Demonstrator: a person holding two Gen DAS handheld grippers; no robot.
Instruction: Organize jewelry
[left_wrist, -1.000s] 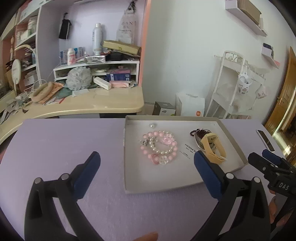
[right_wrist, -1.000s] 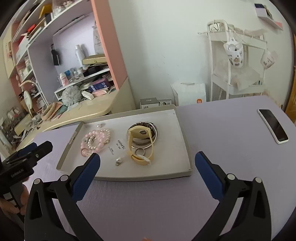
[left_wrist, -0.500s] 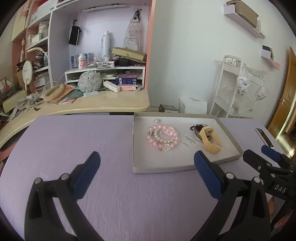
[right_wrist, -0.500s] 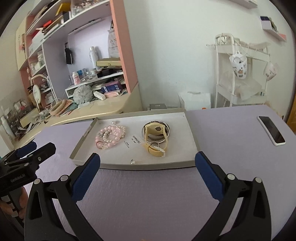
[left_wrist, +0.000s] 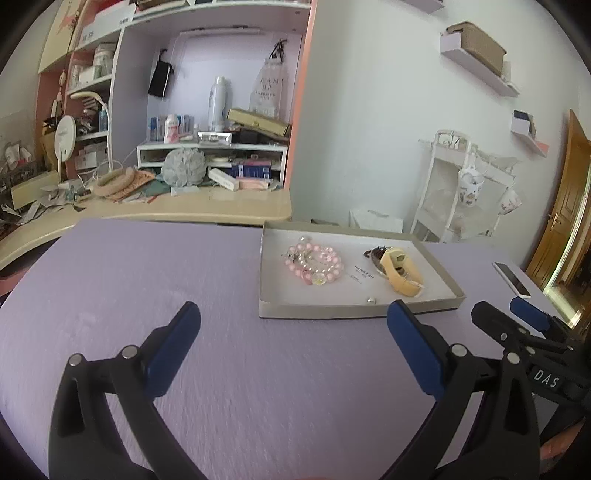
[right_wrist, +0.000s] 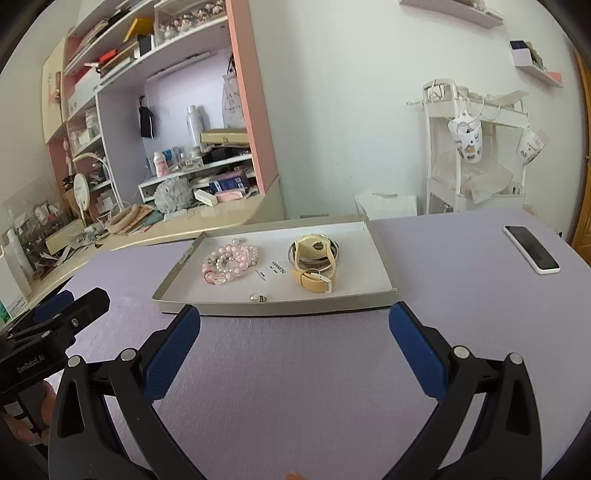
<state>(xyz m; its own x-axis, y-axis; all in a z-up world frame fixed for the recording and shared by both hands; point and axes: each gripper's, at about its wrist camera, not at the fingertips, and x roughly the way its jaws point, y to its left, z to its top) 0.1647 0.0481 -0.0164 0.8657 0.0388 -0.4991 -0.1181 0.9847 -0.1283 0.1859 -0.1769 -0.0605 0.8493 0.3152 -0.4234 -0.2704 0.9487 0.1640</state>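
Note:
A shallow grey cardboard tray (left_wrist: 354, 308) (right_wrist: 280, 305) lies on the purple table. In it are pink and pearl bead bracelets (left_wrist: 314, 263) (right_wrist: 229, 263), a yellow-strap watch (left_wrist: 400, 272) (right_wrist: 314, 258) over dark bangles, a small label card (right_wrist: 277, 266) and a pearl earring (left_wrist: 370, 301) (right_wrist: 254, 297). My left gripper (left_wrist: 293, 347) is open and empty, short of the tray's near-left corner. My right gripper (right_wrist: 294, 349) is open and empty, just in front of the tray's near wall. Each gripper shows at the edge of the other's view.
A white phone (right_wrist: 531, 249) (left_wrist: 511, 274) lies on the table to the right. A cluttered beige desk (left_wrist: 184, 210) with shelves stands behind the table on the left. A white rack (right_wrist: 476, 155) with hanging mugs stands at the back right.
Both grippers have pulled back and tilted up, so the tray sits farther away in both views. The pearl earring now lies near the tray's front wall. Both stay open.

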